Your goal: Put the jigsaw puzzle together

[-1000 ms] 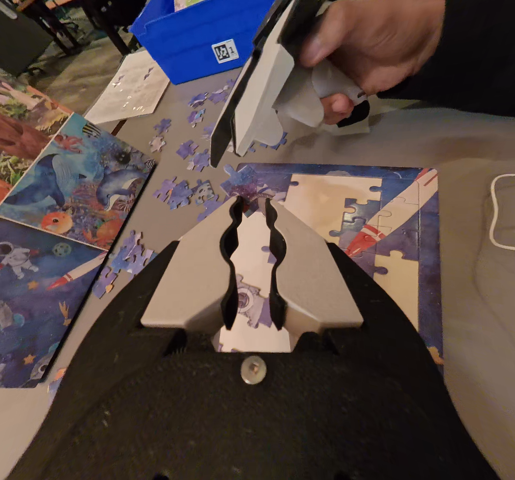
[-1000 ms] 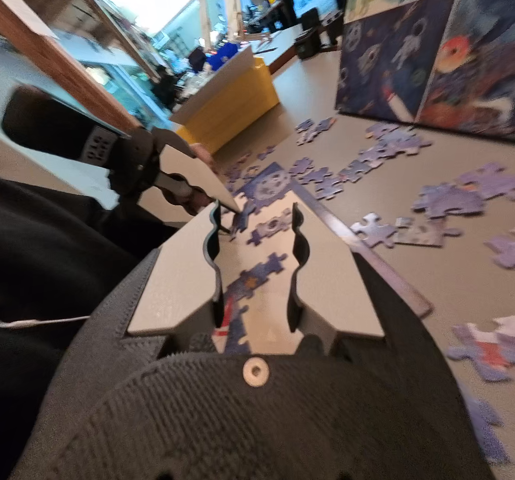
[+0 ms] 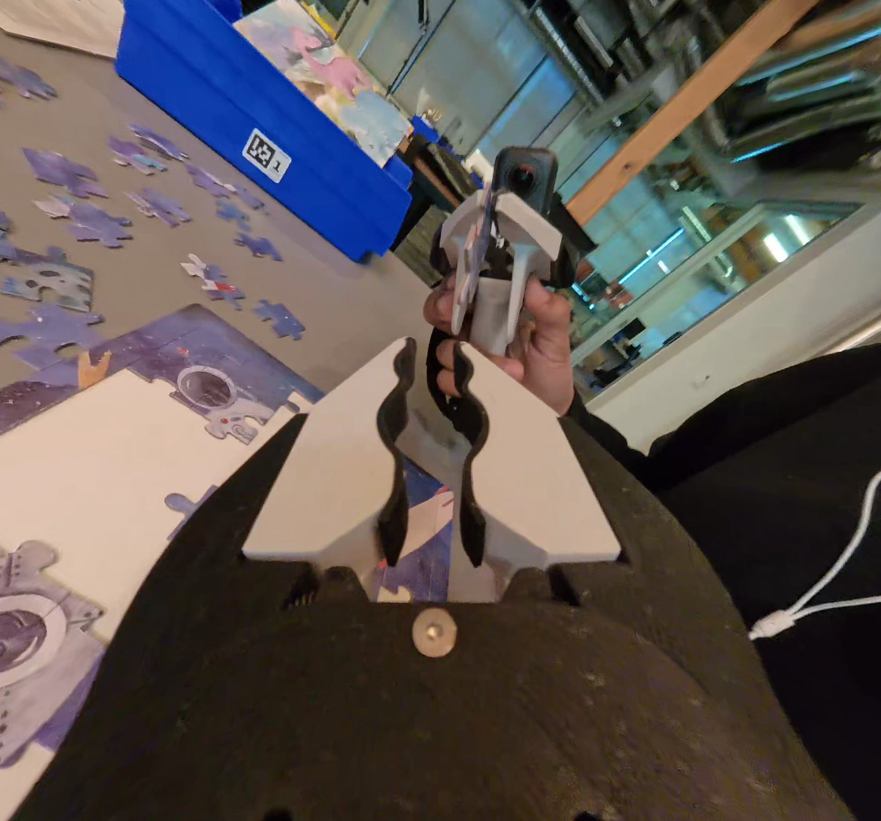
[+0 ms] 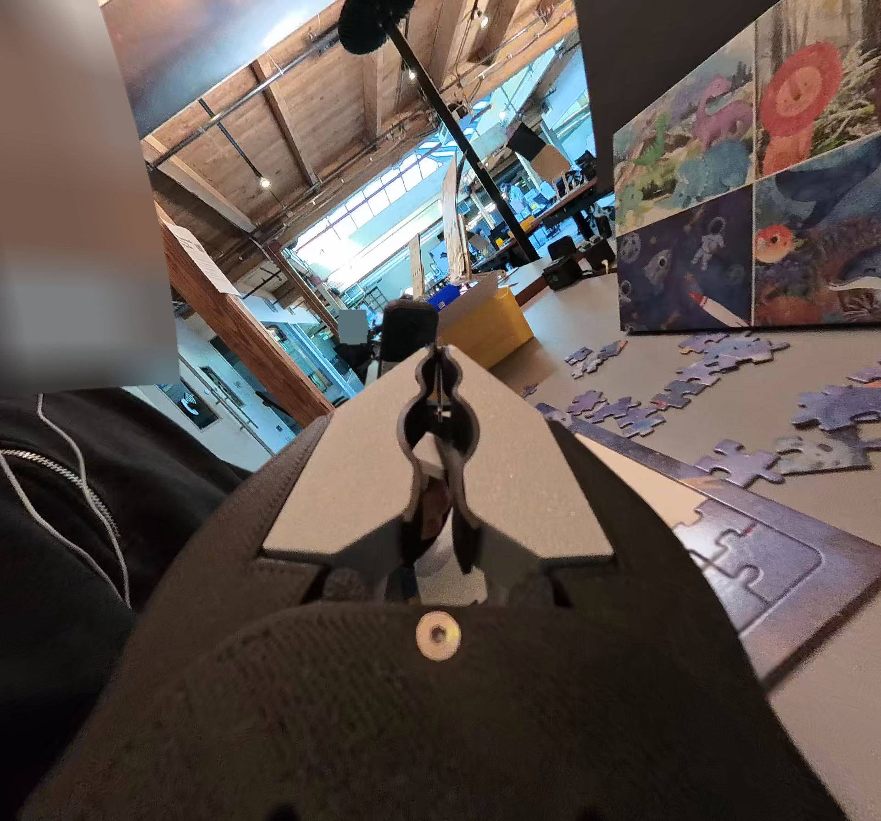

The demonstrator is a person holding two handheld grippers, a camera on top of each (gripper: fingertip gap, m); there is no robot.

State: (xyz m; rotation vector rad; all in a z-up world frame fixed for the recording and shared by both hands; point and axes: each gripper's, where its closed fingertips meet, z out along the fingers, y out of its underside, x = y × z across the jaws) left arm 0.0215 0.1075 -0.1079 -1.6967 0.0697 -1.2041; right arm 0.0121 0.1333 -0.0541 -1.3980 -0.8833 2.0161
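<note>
My right gripper (image 4: 438, 351) is shut on a thin puzzle piece (image 4: 439, 398), seen edge-on between its pads. In the left wrist view the right gripper (image 3: 491, 200) is raised in a hand, and the blue-and-grey piece (image 3: 469, 274) hangs from its closed fingers. My left gripper (image 3: 433, 350) is open with nothing between its fingers. It points at the right gripper from just below and hovers over the near corner of the puzzle board (image 3: 95, 464). The board bears a few fitted space-picture pieces.
Several loose blue pieces (image 3: 90, 221) lie on the grey table. A blue bin (image 3: 229, 97) stands at the back. The right wrist view shows the board's frame (image 4: 763, 560), more loose pieces (image 4: 715, 374), a picture box (image 4: 763, 226) and a yellow box (image 4: 486, 326).
My right gripper closed on a puzzle piece and lifted it off the table. Both grippers tilted up and now face each other. The left gripper stays open.
</note>
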